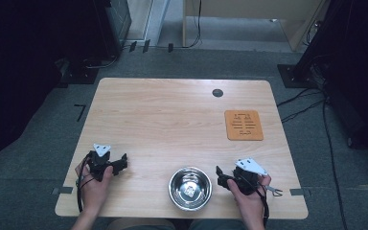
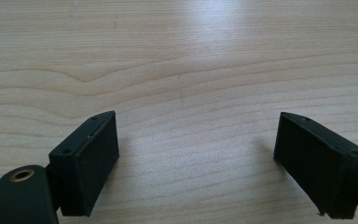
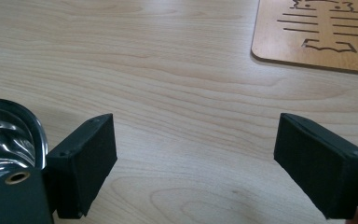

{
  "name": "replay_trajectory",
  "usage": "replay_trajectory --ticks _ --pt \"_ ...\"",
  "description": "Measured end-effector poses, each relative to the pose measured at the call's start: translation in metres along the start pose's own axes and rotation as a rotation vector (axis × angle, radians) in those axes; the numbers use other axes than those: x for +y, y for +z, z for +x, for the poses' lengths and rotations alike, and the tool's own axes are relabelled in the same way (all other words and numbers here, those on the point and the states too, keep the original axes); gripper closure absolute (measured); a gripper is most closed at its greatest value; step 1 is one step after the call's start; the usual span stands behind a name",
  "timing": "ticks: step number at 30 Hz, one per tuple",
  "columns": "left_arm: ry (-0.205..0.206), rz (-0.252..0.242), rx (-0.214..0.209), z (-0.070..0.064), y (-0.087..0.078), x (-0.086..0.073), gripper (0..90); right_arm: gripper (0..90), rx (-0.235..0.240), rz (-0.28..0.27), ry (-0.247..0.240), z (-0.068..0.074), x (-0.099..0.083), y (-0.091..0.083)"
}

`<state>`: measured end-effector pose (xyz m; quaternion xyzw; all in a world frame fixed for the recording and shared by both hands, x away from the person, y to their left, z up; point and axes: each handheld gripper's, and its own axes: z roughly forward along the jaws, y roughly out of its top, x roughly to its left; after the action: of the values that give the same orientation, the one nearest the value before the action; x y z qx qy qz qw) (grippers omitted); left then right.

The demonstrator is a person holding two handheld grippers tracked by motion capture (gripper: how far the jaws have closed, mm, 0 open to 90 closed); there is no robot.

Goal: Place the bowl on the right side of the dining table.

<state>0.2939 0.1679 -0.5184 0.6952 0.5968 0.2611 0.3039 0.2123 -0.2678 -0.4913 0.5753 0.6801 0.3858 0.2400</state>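
A shiny steel bowl (image 1: 190,188) stands near the table's front edge, between my two hands; its rim (image 3: 25,119) also shows at the left of the right gripper view. A brown wooden mat (image 1: 243,125) with cut-out slots lies at the right of the table, and its corner (image 3: 317,37) sits at the top right of the right gripper view. My left gripper (image 1: 120,163) rests on the table left of the bowl, open and empty (image 2: 196,163). Just right of the bowl, my right gripper (image 1: 220,175) is low over the wood, open with nothing between its jaws (image 3: 196,163).
The light wooden table (image 1: 172,120) has a dark round grommet (image 1: 217,93) near its far edge. Black stands and cables lie on the grey carpet around the table. A wooden desk leg stands beyond it.
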Motion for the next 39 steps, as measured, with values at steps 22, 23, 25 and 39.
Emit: replay_trajectory --ticks 22,23,25,39 --pt "0.000 0.000 0.000 0.000 0.000 0.000 13.5 13.3 0.131 -0.003 -0.024 0.019 0.000 0.003" --pt "0.000 0.000 0.000 0.000 0.000 0.000 13.5 13.9 0.136 -0.002 -0.026 0.020 -0.001 0.003" --pt "0.000 0.000 0.000 0.000 0.000 0.000 13.5 15.1 0.144 0.000 -0.028 0.023 -0.001 0.003" --pt "0.000 0.000 0.000 0.000 0.000 0.000 13.5 37.0 0.244 0.018 -0.053 0.033 -0.006 0.007"
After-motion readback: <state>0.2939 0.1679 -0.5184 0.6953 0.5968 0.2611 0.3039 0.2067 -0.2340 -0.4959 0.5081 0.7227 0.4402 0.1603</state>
